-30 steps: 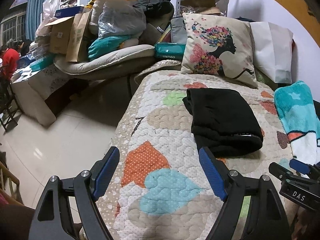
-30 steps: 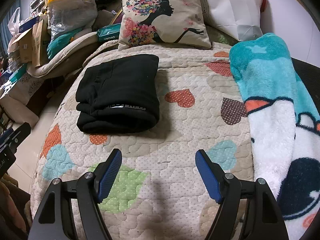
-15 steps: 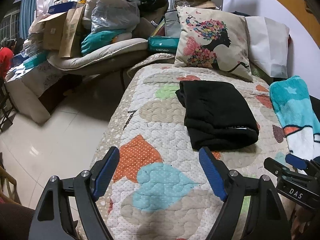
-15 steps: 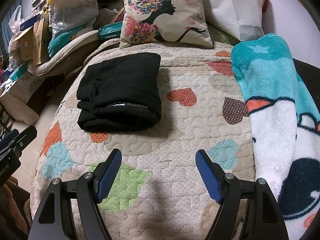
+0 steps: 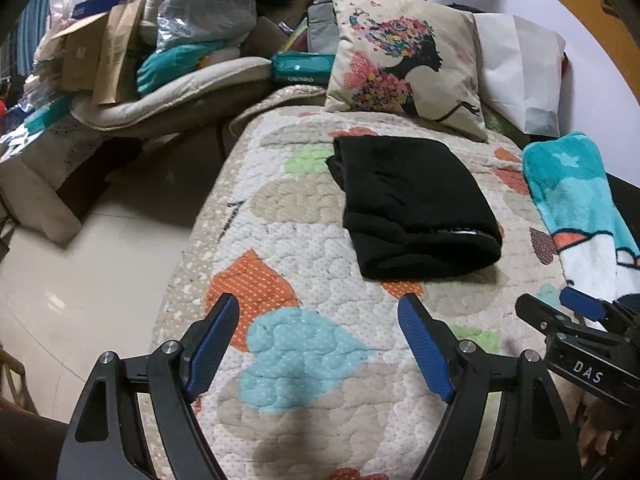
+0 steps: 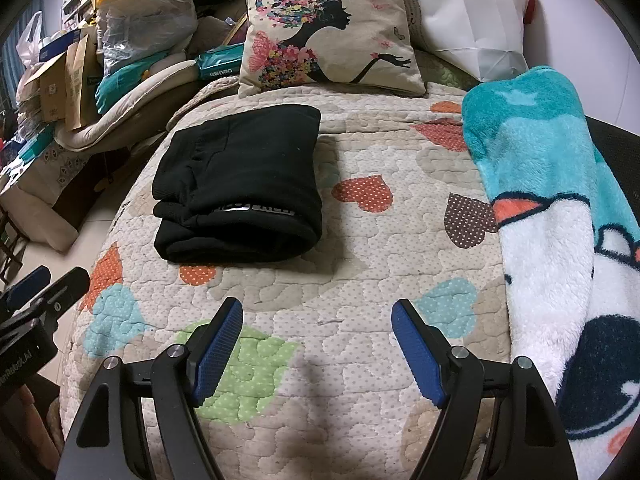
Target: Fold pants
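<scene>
Black pants [image 5: 412, 204] [image 6: 244, 184] lie folded into a thick rectangle on the heart-patterned quilt [image 5: 304, 240] [image 6: 360, 264], below the pillow. My left gripper [image 5: 318, 308] hovers open over the quilt's near left part, short of the pants, nothing between its blue pads. My right gripper [image 6: 318, 312] is open too, over the quilt in front of the pants and apart from them. The right gripper's tips [image 5: 560, 308] show at the right edge of the left wrist view. At the left edge of the right wrist view the left gripper [image 6: 36, 292] appears.
A cushion with a flower-haired silhouette [image 5: 408, 68] [image 6: 332, 28] and a white pillow [image 5: 520, 68] lean at the bed's head. A teal and white fleece blanket [image 6: 560, 208] covers the right side. Piled boxes, bags and bedding [image 5: 160, 40] stand left, beyond tiled floor [image 5: 80, 280].
The left wrist view has swung slightly left and down, so the pants and cushion now sit further right and lower in it. The right gripper has stayed put. Both remain open.
</scene>
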